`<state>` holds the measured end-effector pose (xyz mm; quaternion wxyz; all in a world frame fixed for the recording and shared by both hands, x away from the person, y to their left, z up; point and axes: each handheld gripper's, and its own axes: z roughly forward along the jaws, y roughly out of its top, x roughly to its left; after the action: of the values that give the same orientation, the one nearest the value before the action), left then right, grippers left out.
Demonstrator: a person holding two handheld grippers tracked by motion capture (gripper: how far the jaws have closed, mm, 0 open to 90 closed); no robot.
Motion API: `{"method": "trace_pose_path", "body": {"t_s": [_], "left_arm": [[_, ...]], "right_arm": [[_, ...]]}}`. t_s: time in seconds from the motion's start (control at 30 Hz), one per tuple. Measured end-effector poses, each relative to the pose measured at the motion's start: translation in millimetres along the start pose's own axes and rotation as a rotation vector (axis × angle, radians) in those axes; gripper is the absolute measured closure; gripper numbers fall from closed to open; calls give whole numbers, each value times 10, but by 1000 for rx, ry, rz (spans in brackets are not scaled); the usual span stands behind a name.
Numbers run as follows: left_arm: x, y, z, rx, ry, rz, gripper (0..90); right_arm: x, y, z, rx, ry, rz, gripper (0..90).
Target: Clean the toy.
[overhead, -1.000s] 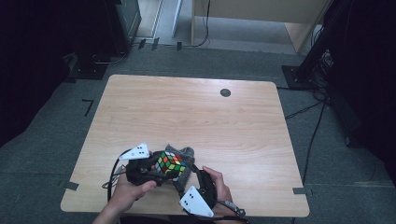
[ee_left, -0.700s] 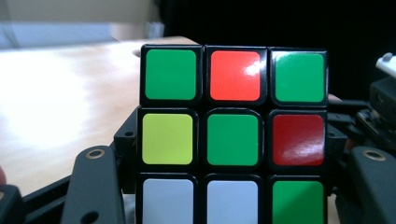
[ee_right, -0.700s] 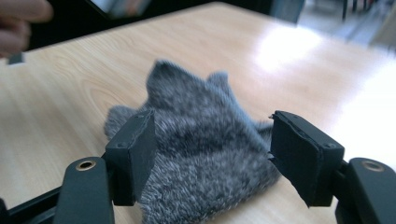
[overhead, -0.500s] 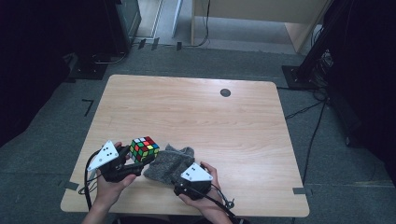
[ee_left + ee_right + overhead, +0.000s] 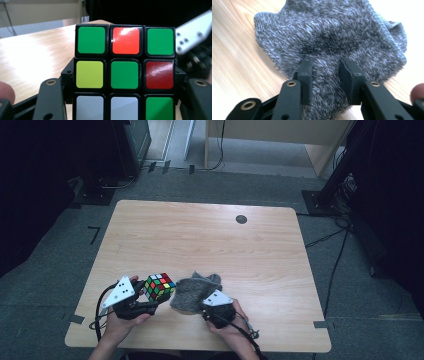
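Near the table's front edge, right gripper pinches cloth.

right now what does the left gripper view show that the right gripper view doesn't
The left gripper view alone gives the puzzle cube close up between its black jaws, a face of green, red, yellow and white squares, with the other gripper's grey plate behind it. The right gripper view alone gives the fuzzy grey cloth, a fold of it pinched between the right gripper jaws, which have just been closing. Both show the light wooden table under the work and a fingertip at the frame's edge.
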<state>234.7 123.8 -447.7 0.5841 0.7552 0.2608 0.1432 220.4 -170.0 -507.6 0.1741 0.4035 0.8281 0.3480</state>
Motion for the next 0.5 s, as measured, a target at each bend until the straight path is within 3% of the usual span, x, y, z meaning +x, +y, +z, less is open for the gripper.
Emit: {"method": "trace_pose_path", "body": {"t_s": [0.07,0.17,0.23,0.3,0.37,0.47,0.5], "left_arm": [[-20,-13,19,0,3,19,339],[-44,-24,51,8,-16,16,340],[-71,-30,68,3,-39,24,340],[-100,-36,84,3,-39,36,340],[-119,-47,91,4,-49,44,339],[-150,-54,89,17,-50,64,339],[-157,-57,84,18,-51,72,339]], "right_arm": [[-145,-34,-140,-8,-14,21,550],[-280,17,-340,-135,10,144,415],[-240,88,-345,-188,21,188,296],[-146,143,-239,-182,-32,208,276],[-97,146,-75,-156,-56,235,275],[-55,94,190,-38,-121,234,281],[-31,70,230,-36,-138,214,291]]}}
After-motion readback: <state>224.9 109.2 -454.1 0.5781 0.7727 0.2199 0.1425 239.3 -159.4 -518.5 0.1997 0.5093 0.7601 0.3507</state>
